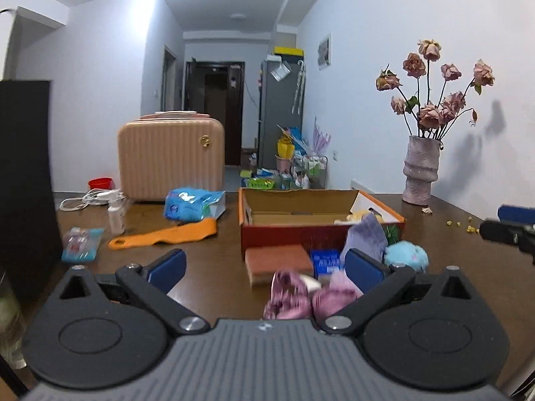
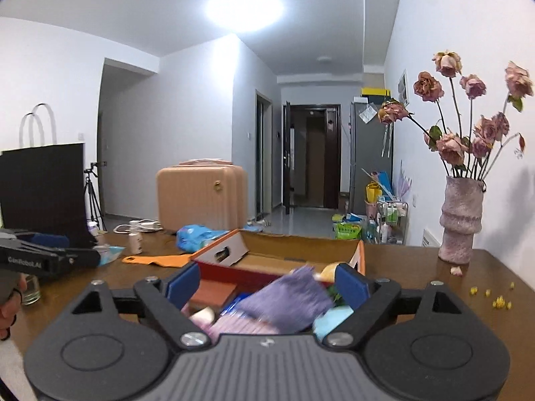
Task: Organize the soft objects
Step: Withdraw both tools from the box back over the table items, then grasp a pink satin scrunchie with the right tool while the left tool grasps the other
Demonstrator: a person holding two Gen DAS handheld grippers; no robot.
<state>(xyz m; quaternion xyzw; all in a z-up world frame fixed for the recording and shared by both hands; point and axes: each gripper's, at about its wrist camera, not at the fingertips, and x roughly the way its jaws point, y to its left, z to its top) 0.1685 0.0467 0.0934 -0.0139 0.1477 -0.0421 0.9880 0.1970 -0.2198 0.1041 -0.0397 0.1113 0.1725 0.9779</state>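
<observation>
Both grippers released, left gripper [image 1: 264,269], right gripper [image 2: 267,284]; box [image 1: 321,230] mostly empty; soft pile [image 1: 301,294] remains on bench [image 1: 207,267].

On the desk [image 1: 207,267] the box [image 1: 321,230] stands mid-way, suitcase [image 1: 170,157] behind to its left, vase [image 1: 420,170] to its right, sponge [image 1: 279,262] and cloth [image 1: 364,237] just before it.

glossy wood table [image 1: 207,267], cardboard box [image 1: 301,200]
</observation>
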